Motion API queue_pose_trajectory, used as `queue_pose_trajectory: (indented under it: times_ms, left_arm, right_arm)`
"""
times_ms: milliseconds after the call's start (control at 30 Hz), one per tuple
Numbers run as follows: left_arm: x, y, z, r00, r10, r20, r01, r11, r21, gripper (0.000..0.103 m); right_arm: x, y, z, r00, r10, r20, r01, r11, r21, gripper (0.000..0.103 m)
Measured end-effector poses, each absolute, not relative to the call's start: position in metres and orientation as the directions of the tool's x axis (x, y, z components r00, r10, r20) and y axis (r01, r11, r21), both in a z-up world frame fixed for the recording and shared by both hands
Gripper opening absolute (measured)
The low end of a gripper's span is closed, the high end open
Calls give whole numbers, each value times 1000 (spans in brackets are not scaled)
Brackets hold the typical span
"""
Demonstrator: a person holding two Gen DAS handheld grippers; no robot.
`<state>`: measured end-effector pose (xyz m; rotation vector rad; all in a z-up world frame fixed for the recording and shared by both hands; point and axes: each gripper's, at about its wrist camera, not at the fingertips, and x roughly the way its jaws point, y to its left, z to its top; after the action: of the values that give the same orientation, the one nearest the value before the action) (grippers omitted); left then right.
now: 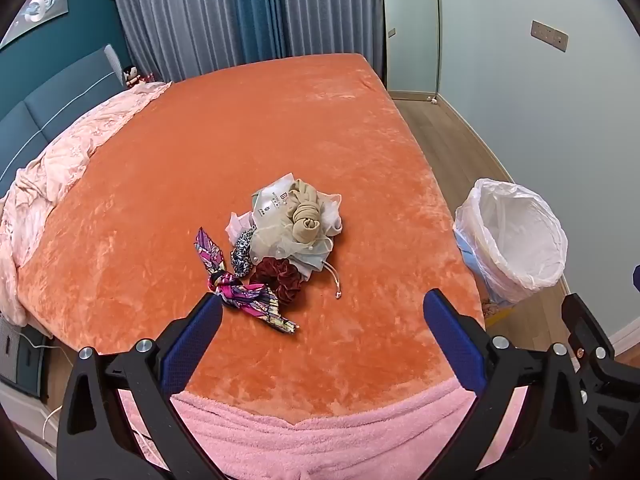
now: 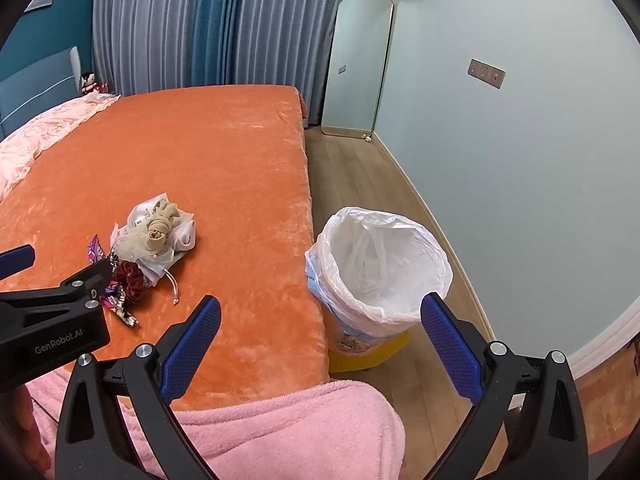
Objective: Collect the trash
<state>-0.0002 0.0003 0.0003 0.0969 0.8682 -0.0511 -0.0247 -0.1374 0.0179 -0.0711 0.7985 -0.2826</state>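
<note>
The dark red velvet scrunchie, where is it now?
The dark red velvet scrunchie lies on the orange bed cover, between the patterned silk scarf and the pale organza pouch.

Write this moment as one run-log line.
left gripper: open, empty, above bed | right gripper: open, empty | pile of scraps: on orange bed | lined bin: on floor beside bed

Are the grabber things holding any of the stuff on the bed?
No. The left hand-held gripper and the right hand-held gripper are both open and empty. The pile of scrunchies and cloth lies untouched on the bed.
</note>
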Motion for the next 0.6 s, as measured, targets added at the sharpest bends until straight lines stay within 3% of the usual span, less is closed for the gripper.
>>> queue_pose_trajectory:
  times_ms: [600]
  left_arm:
    - [2,5,2,649,-8,-760,81,995,59,96]
  right_arm:
    - [-26,-139,18,663,-273,-697,222,961,-165,96]
